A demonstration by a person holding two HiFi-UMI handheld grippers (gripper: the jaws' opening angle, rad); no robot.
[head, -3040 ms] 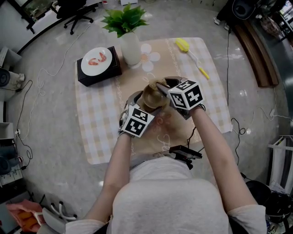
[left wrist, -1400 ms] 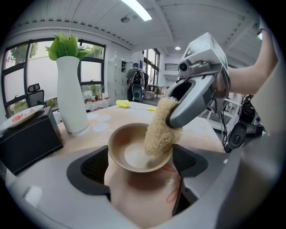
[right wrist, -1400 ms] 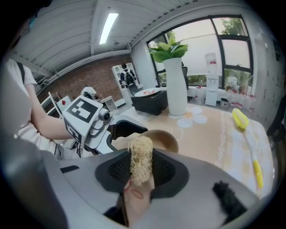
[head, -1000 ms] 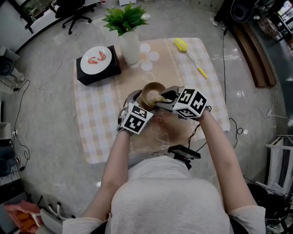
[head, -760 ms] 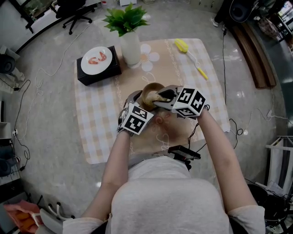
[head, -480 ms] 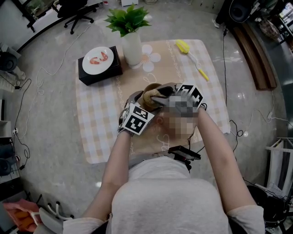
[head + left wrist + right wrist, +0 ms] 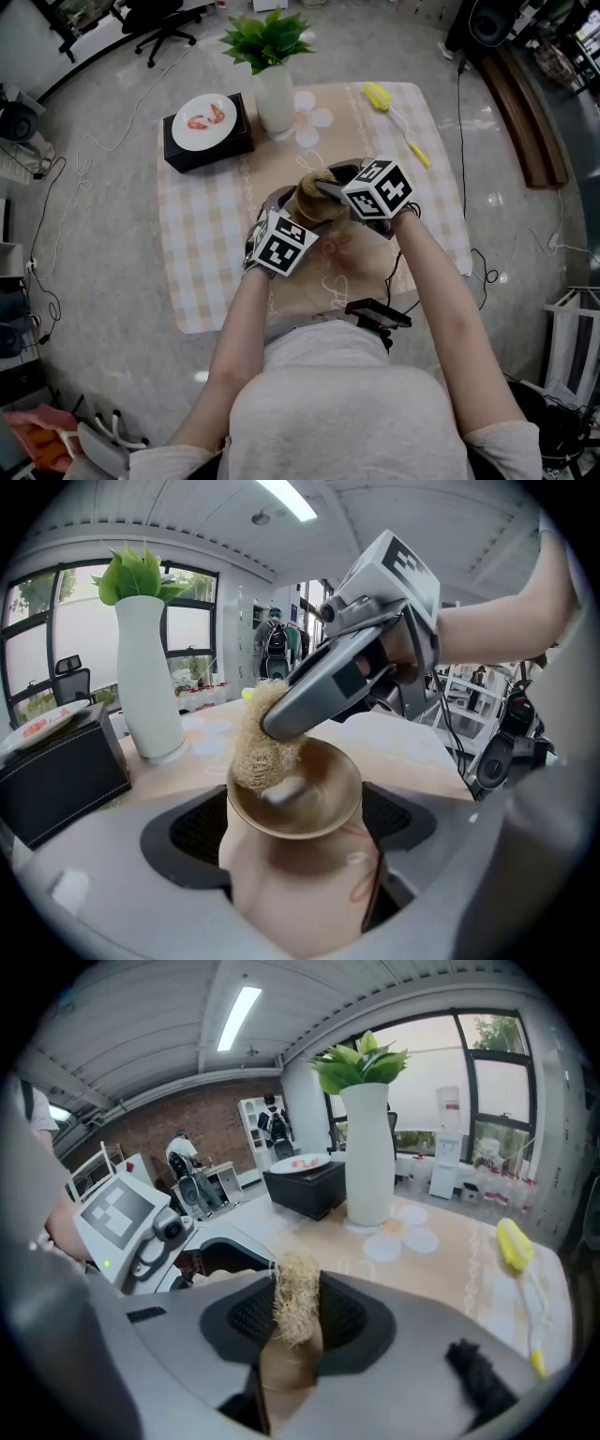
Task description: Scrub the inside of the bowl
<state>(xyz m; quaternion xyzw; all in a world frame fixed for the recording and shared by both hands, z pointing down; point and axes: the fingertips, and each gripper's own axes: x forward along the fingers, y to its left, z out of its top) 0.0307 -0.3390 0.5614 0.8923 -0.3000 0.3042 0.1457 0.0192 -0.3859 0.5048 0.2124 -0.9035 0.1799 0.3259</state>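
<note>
Brown bowl (image 7: 314,803), tilted, clamped in left gripper (image 7: 295,841) | right gripper (image 7: 295,1321) squeezes straw scrubber (image 7: 262,747) against its inside | vase (image 7: 276,94), yellow brush (image 7: 378,95) beyond.

A pale short-sleeved shirt (image 7: 347,403) is worn; the grey left claw (image 7: 295,825) and right claw (image 7: 292,1321) bear marker cubes (image 7: 281,246).

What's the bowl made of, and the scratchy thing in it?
The bowl looks like glazed ceramic or metal: smooth, golden-brown, with a shiny reflection inside. The scrubber looks like dry plant fibre, maybe loofah: pale, rough, stringy strands.
</note>
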